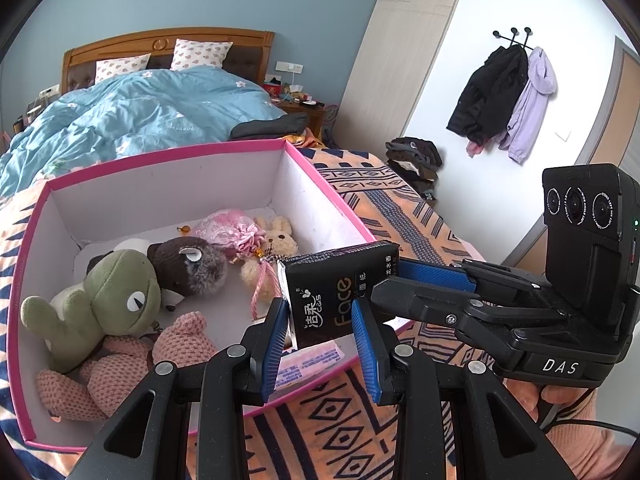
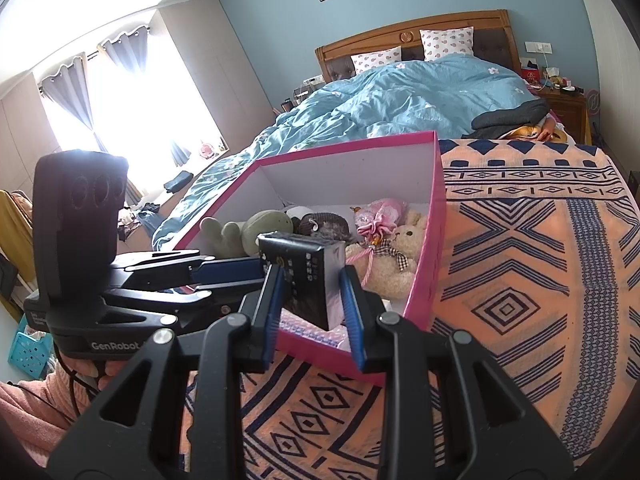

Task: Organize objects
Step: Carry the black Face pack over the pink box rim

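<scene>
On the bed's patterned blanket (image 1: 400, 208) at frame centre, a pink box (image 1: 320, 176) holds plush toys: a green frog (image 1: 116, 292), a cream rabbit (image 1: 280, 236), perhaps others. Above its near rim, both the left hand-held gripper (image 1: 322, 320) and the right hand-held gripper (image 2: 312, 296) clamp a black tissue pack (image 1: 340, 292).

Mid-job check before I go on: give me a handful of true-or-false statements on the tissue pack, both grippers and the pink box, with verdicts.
1. Both grippers hold the black tissue pack. True: the left gripper and the right gripper each clamp an end.
2. The pack lies on the floor of the pink box. False: it hangs above the box's near edge.
3. A green frog plush lies inside the box. True.
4. The box stands on a bare wooden table. False: it stands on a patterned orange blanket on the bed.
5. The box's lid is shut. False: it is open at the top and no lid shows.
</scene>
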A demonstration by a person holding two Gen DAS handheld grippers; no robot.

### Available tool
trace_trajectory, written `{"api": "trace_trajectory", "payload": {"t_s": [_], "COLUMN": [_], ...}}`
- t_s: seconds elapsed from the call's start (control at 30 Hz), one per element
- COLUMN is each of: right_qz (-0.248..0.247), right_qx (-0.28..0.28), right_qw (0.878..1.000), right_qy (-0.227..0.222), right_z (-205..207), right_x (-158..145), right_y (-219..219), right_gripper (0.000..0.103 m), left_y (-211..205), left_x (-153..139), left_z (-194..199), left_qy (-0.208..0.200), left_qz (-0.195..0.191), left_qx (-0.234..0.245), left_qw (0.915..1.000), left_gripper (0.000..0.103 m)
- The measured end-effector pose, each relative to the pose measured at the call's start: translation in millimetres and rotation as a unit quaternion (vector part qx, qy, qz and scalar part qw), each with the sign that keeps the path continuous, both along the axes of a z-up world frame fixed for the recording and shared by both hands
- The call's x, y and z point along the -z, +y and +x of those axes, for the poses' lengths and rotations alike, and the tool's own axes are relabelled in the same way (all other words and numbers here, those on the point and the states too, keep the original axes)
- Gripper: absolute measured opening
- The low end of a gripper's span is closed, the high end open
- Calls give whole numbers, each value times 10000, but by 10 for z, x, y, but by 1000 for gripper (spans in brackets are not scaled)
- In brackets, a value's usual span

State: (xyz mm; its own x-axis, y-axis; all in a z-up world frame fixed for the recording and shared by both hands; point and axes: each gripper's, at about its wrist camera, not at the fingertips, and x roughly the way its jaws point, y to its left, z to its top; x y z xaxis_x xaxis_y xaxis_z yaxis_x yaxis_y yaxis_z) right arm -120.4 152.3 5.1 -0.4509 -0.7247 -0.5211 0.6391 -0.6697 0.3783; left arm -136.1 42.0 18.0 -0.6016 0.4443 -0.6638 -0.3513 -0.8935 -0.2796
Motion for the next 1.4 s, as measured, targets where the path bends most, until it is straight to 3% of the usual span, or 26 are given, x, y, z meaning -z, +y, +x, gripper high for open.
{"api": "trace_trajectory", "payload": {"t_s": [1.4], "right_qz": [96], "right_qx": [-8], "right_qw": [9999], "right_qy": [-65], "right_z": [-74], "right_x": [86], "right_y": [-18], "right_gripper": [32], "left_y": [1], "left_x": [74], "left_z": [-37], "left_qy": [-149], "left_qz": [60], "left_qx": [-26], "left_qw": [9999], "left_gripper": [32]}}
